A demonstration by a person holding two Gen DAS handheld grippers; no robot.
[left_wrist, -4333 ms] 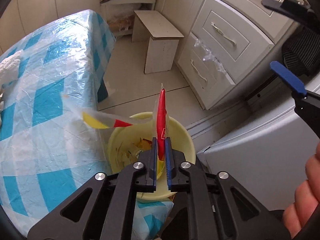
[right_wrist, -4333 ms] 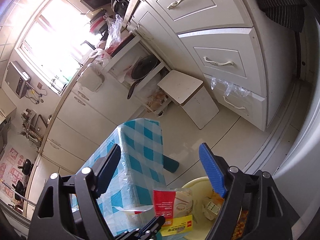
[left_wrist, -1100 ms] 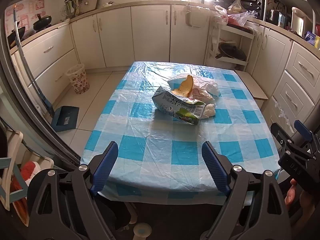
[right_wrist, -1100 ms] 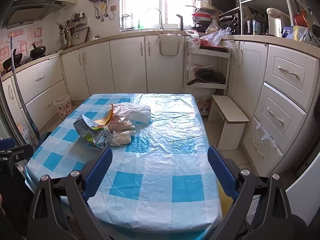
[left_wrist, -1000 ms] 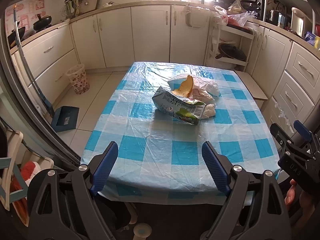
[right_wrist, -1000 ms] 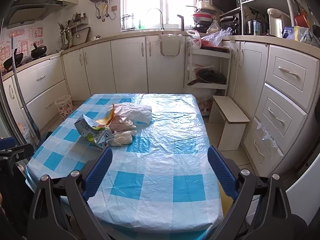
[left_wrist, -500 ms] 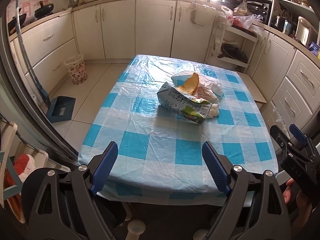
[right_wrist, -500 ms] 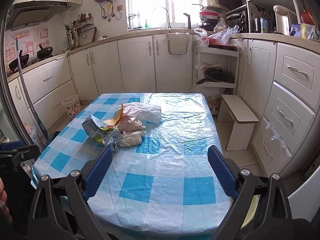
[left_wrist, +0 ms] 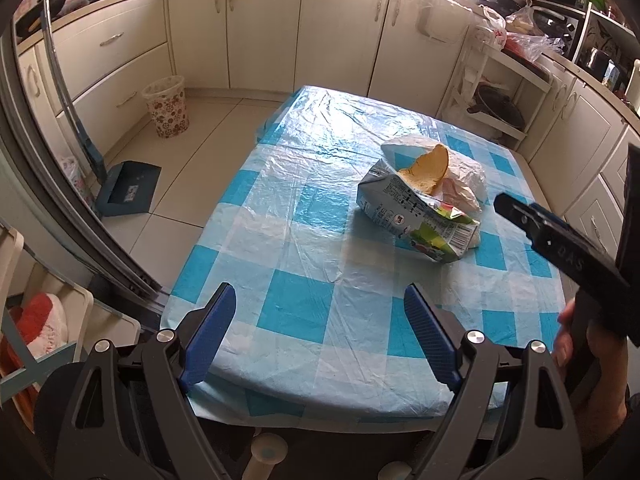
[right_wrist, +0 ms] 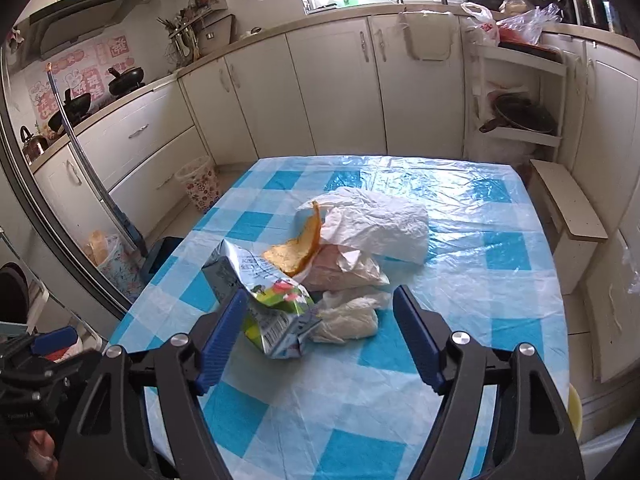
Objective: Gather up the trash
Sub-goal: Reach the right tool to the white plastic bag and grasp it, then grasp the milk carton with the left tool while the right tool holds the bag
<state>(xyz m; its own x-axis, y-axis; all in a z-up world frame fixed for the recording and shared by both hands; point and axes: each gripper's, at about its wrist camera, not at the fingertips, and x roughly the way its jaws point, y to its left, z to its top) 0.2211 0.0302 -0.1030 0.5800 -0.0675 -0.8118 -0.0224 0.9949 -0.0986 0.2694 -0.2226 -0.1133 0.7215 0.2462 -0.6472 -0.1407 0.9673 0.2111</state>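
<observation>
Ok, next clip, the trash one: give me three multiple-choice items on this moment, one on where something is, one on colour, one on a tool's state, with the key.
1. Where does the crushed carton lie?
A. on the floor
B. on the checked tablecloth, against the pile of white bags
C. on the wooden stool

2. What colour is the curled peel resting on the carton and bags?
A. orange-yellow
B. purple
C. black

3. How does the right tool stand?
A. shut on the carton
B. shut on a white bag
C. open, holding nothing

Key: 1 B, the carton rests on the cloth touching the bags; 2 A, the peel is orange-yellow in both views; 3 C, its jaws have just been closing somewhat, yet the pads are clearly apart and press on nothing.
</observation>
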